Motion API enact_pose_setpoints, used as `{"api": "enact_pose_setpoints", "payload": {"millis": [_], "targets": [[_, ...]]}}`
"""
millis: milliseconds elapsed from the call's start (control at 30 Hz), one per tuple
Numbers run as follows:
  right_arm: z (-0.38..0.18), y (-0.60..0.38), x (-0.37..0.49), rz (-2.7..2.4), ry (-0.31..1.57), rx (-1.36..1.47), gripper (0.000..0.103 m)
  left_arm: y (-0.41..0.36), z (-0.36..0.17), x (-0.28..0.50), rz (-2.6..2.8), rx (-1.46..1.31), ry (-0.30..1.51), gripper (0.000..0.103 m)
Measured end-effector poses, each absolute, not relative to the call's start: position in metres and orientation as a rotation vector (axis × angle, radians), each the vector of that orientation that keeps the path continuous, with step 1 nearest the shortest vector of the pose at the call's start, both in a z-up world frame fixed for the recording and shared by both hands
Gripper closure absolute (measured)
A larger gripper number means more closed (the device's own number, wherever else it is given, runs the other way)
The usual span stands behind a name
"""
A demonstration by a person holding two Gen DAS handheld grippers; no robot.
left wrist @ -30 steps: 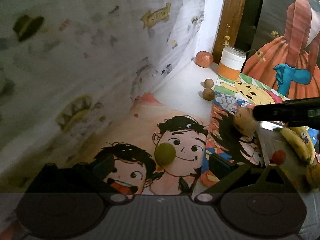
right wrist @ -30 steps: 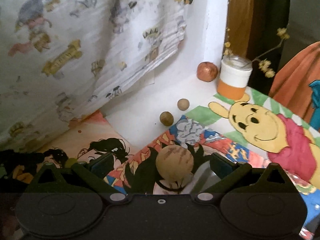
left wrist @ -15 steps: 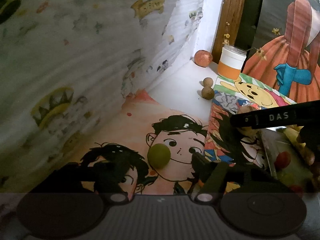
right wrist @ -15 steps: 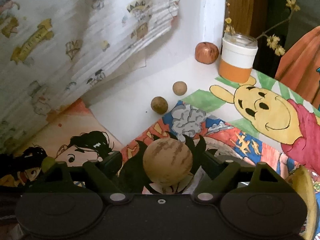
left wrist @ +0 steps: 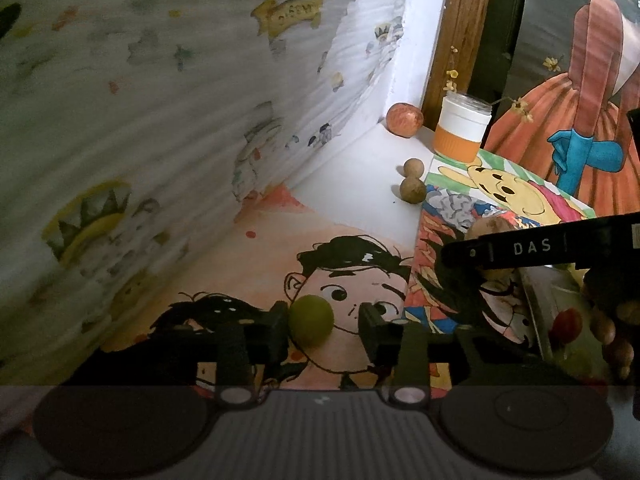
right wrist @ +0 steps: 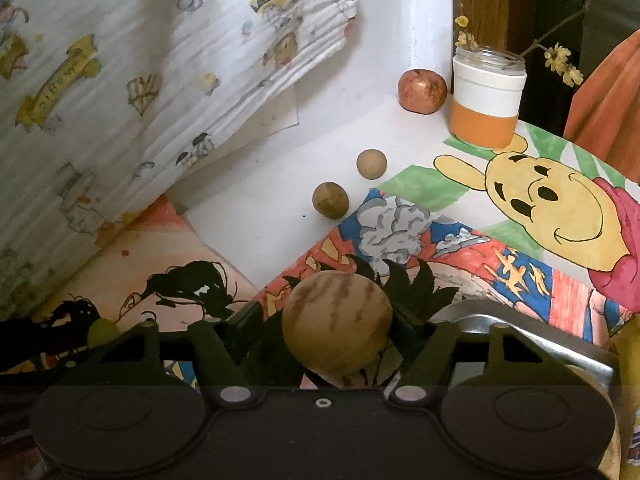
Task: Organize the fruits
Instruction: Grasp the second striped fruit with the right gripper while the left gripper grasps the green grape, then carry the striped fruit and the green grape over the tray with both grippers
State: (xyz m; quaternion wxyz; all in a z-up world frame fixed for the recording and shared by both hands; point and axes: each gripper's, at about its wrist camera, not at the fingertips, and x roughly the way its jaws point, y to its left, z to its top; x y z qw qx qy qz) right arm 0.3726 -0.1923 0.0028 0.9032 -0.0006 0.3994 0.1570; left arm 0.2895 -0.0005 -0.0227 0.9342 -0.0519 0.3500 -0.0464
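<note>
My left gripper (left wrist: 326, 322) has its fingers closing around a small green fruit (left wrist: 311, 320) that lies on the cartoon-printed table cover; the left finger touches it, the right one stands a little off. My right gripper (right wrist: 338, 338) is shut on a round tan fruit (right wrist: 337, 334) and holds it beside a metal tray (right wrist: 520, 336). The right gripper also shows in the left wrist view (left wrist: 520, 248), above the tray (left wrist: 560, 320) with a red fruit (left wrist: 566, 322) in it. Two small brown fruits (right wrist: 330, 200) and a red apple (right wrist: 422, 90) lie near the back wall.
An orange-and-white jar (right wrist: 486, 114) with dried flowers stands at the back by a wooden post. A printed cloth (left wrist: 160, 120) hangs along the left side. A banana (right wrist: 630, 344) lies at the tray's right edge. A painted picture (left wrist: 580, 120) leans at the back right.
My left gripper's fingers have narrowed around the green fruit. My right gripper has closed on the tan fruit and moved closer to the tray.
</note>
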Motion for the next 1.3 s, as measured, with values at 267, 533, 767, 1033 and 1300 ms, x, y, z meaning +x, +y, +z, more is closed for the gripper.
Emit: {"api": "enact_pose_setpoints", "payload": {"millis": [267,533,767,1033,1300], "targets": [[0.0,-0.187,0.368,0.33,0.815,-0.02,0.047,0.001,-0.023,0.291,-0.086,-0.102,0.711,0.075],[0.0,-0.19,0.364,0.338,0.798,0.024,0.047,0.002,-0.023,0.29,-0.094,-0.109,0.711,0.076],[0.007,-0.197,0.35,0.368,0.772,0.06,0.047,-0.003,-0.015,0.282,-0.098,-0.117,0.699,0.076],[0.03,-0.213,0.321,0.365,0.721,0.083,0.047,-0.016,0.004,0.266,-0.125,-0.131,0.665,0.076],[0.052,-0.241,0.281,0.333,0.677,0.081,0.047,-0.04,0.021,0.245,-0.179,-0.134,0.641,0.076]]}}
